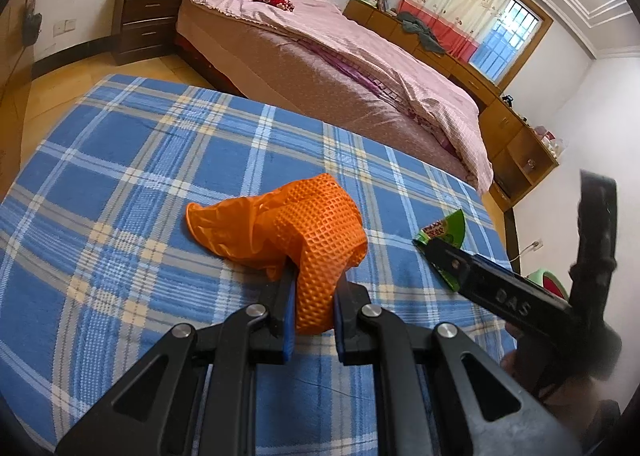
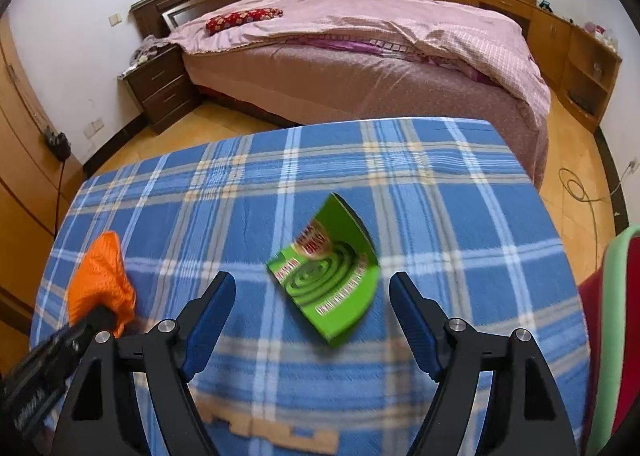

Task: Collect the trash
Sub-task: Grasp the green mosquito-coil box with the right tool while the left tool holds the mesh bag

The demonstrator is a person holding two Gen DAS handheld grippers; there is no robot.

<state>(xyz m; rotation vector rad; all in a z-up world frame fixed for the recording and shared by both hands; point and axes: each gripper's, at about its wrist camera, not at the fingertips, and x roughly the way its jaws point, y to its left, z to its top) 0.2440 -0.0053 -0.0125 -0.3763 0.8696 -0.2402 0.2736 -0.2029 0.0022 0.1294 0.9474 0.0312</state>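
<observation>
An orange textured glove (image 1: 280,224) lies crumpled on the blue plaid tablecloth (image 1: 140,176). My left gripper (image 1: 316,280) is shut on its cuff end. From the right wrist view the glove (image 2: 100,276) is at the far left, with the left gripper (image 2: 96,316) on it. A green mosquito-coil box piece (image 2: 340,296) lies on the cloth, slightly blurred, just ahead of my right gripper (image 2: 312,280). That gripper is open wide and neither blue pad touches the piece. The left wrist view has the green piece (image 1: 444,232) at the tip of one right finger (image 1: 480,280).
A bed with a pink quilt (image 2: 380,36) stands beyond the table's far edge. A dark nightstand (image 2: 164,88) is to its left and wooden cabinets (image 2: 576,56) line the right wall. A green and red object (image 2: 616,336) sits off the table's right side. A cable (image 2: 576,188) lies on the floor.
</observation>
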